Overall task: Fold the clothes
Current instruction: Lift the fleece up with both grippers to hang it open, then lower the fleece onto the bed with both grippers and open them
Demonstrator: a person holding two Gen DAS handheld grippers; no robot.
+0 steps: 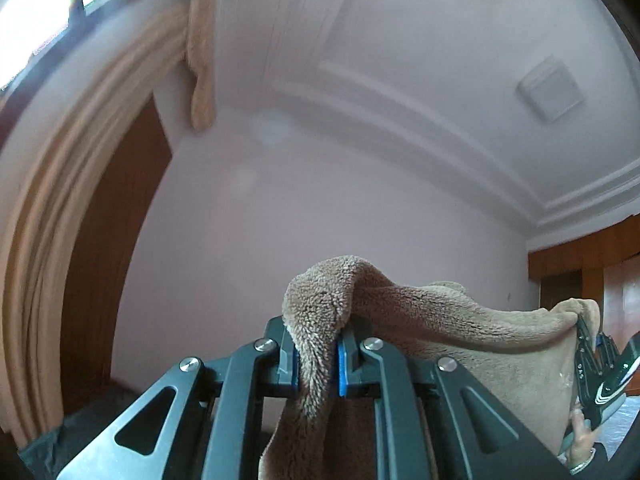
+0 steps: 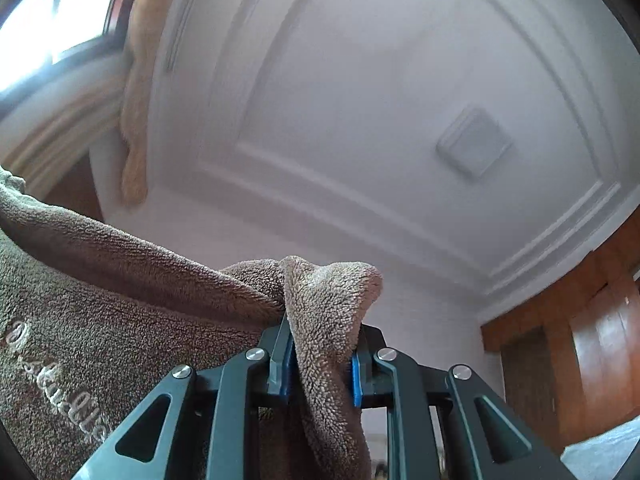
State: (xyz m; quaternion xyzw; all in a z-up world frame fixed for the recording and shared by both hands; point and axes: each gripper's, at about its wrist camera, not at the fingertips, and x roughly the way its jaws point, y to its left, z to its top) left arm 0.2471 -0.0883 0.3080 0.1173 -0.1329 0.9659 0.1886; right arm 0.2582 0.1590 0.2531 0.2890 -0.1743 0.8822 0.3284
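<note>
Left wrist view shows a brown fleece garment held up in the air, one bunched corner rising between the blue pads of the left gripper, whose jaws pinch that corner from both sides. From there the cloth runs rightward as a sagging top edge to the right gripper, seen at the frame's right margin with a corner of the same garment caught at its tip and the person's right hand on its handle below. Right wrist view confirms this second grip: the right gripper has its jaws closed on a folded peak of the garment, the fabric filling the gap between the pads and hanging down through the frame of the tool. The garment body spreads away to the left of that view and carries pale embroidered lettering, too distorted to read. Both cameras face upward. Behind the cloth are a pale wall, a white ceiling with moulded trim, a square ceiling panel, a beige curtain beside a bright window, and brown wooden cabinets at right.
</note>
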